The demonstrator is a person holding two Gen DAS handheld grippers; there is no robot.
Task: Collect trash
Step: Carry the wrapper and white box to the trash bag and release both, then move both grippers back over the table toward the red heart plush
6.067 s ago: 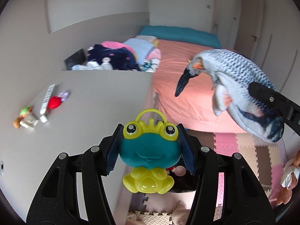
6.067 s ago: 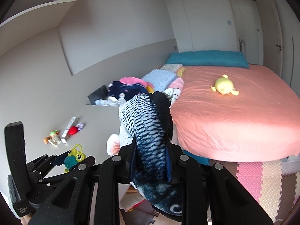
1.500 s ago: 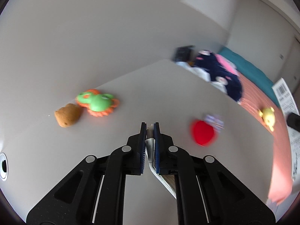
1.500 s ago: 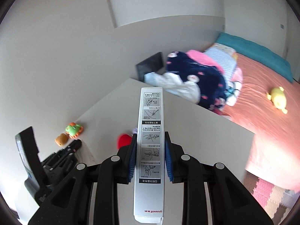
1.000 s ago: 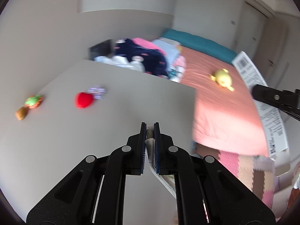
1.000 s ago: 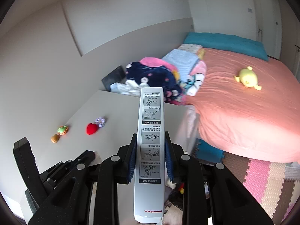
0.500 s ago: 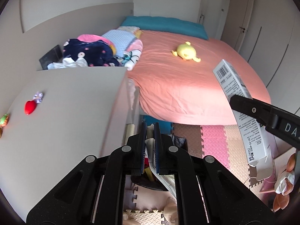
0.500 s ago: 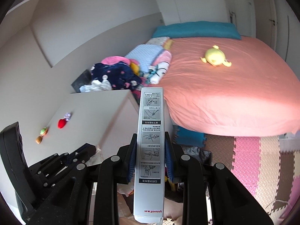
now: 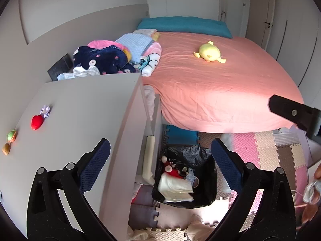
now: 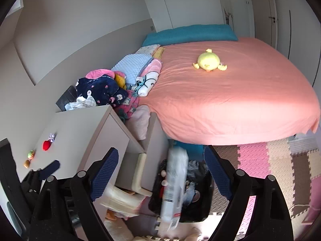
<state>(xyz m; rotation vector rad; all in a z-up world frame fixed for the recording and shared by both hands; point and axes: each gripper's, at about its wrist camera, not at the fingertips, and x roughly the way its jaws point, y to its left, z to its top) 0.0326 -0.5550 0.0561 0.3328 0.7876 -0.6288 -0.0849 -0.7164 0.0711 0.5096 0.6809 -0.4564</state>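
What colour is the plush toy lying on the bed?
Yellow plush toy; the right wrist view shows it best.

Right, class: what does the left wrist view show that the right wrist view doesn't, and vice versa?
Left view only: white wrapper lying in the bin; the open left gripper, nothing between its jaws.

Right view only: the blurred box between the open right gripper jaws, untouched, above the bin; both jaws have just opened.

Both: bed, yellow plush, red toy.
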